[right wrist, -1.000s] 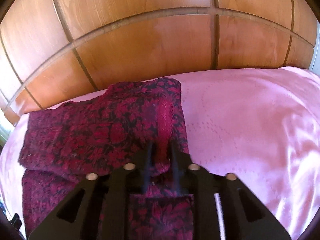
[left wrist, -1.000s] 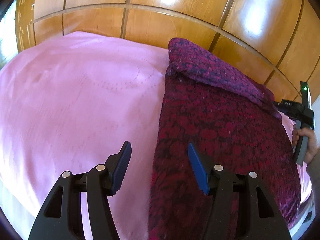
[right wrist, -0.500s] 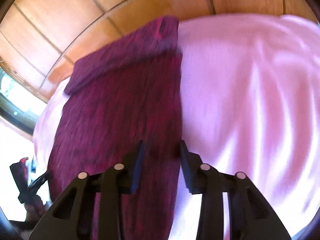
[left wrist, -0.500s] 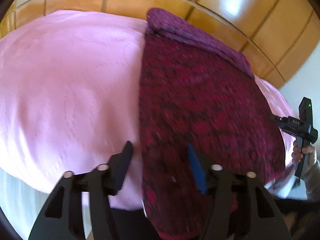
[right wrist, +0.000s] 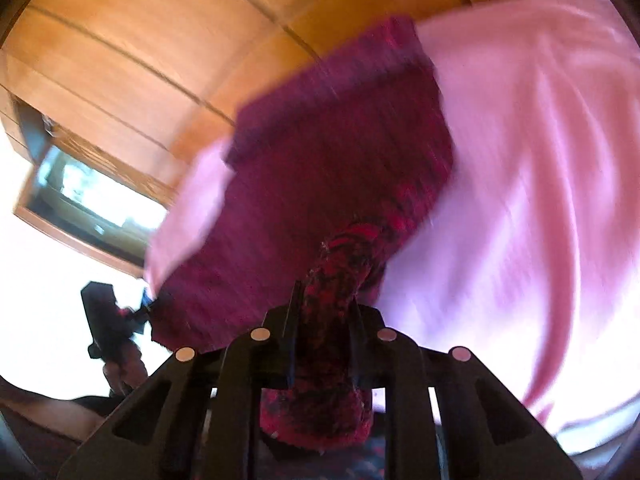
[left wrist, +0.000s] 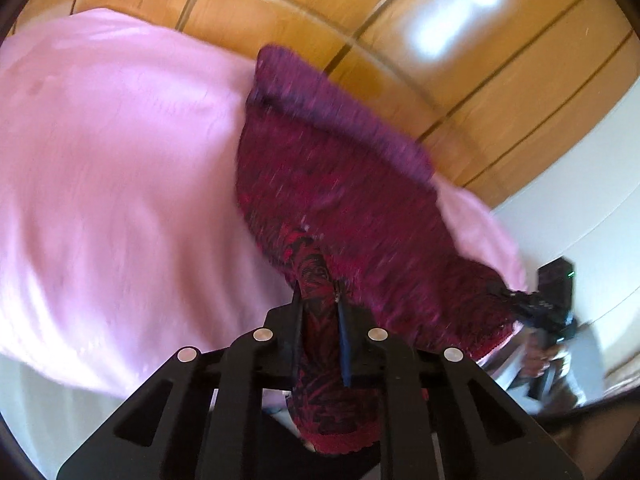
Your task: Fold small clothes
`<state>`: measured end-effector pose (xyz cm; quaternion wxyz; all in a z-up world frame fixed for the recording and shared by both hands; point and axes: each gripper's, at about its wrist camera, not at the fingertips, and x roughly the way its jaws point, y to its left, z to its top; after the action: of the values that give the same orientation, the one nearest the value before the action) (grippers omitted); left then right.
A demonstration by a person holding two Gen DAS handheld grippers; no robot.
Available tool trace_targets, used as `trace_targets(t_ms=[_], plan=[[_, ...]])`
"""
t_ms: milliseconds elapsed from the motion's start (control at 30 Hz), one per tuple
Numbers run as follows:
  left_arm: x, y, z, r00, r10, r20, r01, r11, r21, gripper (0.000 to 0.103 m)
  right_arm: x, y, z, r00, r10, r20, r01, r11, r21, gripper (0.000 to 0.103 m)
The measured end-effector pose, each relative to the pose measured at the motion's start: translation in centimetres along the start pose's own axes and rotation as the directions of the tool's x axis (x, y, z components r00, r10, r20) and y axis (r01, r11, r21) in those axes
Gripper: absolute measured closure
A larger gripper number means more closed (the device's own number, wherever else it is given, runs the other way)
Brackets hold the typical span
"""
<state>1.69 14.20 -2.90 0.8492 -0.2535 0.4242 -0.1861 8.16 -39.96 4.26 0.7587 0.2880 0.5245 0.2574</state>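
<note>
Left wrist view first: on the left side of the frame lies a big pink bed cover, smooth and wide. Toward the middle, a dark red cloth with black flower shapes lies on the pink cover, and its far end is folded over into a thick purple band near the wooden wall at the top. At the bottom middle, the left gripper has its fingers squeezed nearly together, with a bunched corner of the red cloth pinched between them. The cloth corner hangs down past the fingers toward the bottom edge. At the far right, the other gripper shows small and blurry, touching the cloth's other near corner, with a hand under it.

Right wrist view: at the far left there is a bright window, and below it the left gripper looks small and dark at the cloth's corner. In the middle, the red cloth runs from the wooden wall at the top down to the bottom. The right gripper has its fingers pulled close, holding a thick roll of the red cloth. On the right side, the pink bed cover fills the frame, blurry and shiny.
</note>
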Motion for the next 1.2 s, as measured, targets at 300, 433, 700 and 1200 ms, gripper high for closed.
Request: trace_targets(t_ms=[300,433,700,1200], plan=[[5.3,1.1,9.2,0.998,-0.036,0.061,0.042,0.993,-0.114,0.091,3.5,-0.7,9.1,0.989,-0.038,0.142,0.028,0.997,0.070,0.087],[9.5,1.8,12.6,1.000,0.011,0.014,-0.008,0.987,-0.161,0.091,5.4,-2.5,11.4,0.987,-0.101,0.122,0.084,0.987,0.134,0.087],[12.5,5.7,16.4,0.999,0.050,0.008,-0.045,0.942,-0.333,0.038,7.1,-4.8,13.5,0.995,-0.043,0.092,0.018,0.968,0.250,0.064],[7.2,7.9,8.4,1.000,0.019,0.007,-0.017,0.987,-0.159,0.024,0.4,-4.8,9.3,0.979,-0.120,0.166,0.110,0.992,0.068,0.023]])
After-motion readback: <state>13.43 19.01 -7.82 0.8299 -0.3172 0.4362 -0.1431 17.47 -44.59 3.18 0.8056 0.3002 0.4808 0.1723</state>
